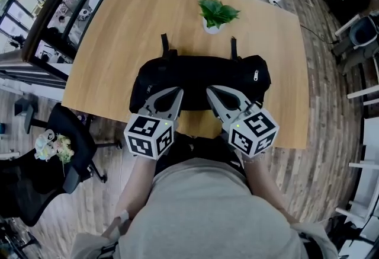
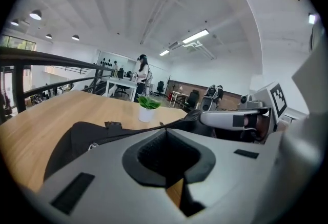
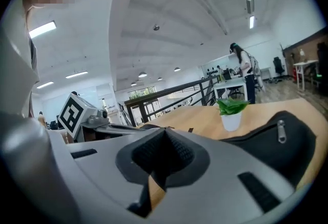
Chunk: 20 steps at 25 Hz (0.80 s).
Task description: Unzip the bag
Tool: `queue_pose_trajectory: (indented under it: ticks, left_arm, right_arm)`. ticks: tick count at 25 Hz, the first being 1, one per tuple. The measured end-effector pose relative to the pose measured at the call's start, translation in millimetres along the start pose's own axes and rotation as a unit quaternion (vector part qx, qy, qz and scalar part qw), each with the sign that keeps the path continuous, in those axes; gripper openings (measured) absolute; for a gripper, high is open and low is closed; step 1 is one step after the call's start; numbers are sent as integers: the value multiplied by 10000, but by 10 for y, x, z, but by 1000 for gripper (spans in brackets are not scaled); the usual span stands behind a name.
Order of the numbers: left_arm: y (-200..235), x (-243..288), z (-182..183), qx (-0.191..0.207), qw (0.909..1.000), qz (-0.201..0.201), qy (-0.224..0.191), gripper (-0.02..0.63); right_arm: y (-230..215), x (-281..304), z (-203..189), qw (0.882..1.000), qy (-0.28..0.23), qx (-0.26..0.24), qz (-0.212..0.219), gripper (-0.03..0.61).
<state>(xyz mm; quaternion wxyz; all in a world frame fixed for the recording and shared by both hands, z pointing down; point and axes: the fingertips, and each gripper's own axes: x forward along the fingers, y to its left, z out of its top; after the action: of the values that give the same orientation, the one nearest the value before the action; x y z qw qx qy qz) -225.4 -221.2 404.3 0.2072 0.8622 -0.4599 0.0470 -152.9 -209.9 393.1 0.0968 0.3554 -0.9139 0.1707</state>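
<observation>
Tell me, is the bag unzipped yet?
Not yet. Done: nothing that shows; the black bag lies on the table looking zipped, a silver pull hanging at its right end. In hand: the left gripper and right gripper sit at its near side, jaws shut, nothing seen between them. Left: grab a pull and slide the zip open.

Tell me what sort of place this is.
Probably an open-plan office: a swivel chair stands beside the wooden table, more desks stand further back, and strip lights run along the ceiling.
</observation>
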Motion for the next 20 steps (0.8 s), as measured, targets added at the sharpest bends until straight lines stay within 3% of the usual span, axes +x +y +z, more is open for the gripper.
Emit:
queue_pose_trajectory:
  ticks: [11,20]
  left_arm:
    - [-334,130,-138,-41,9985,-474,288,20]
    - [-368,159,-203,-26,9977,-491,466,20]
  right_arm:
    - [-18,-125,-193,9990,51,337,-307,6]
    - [-65,-112,-234,9988,165,254,-383,6]
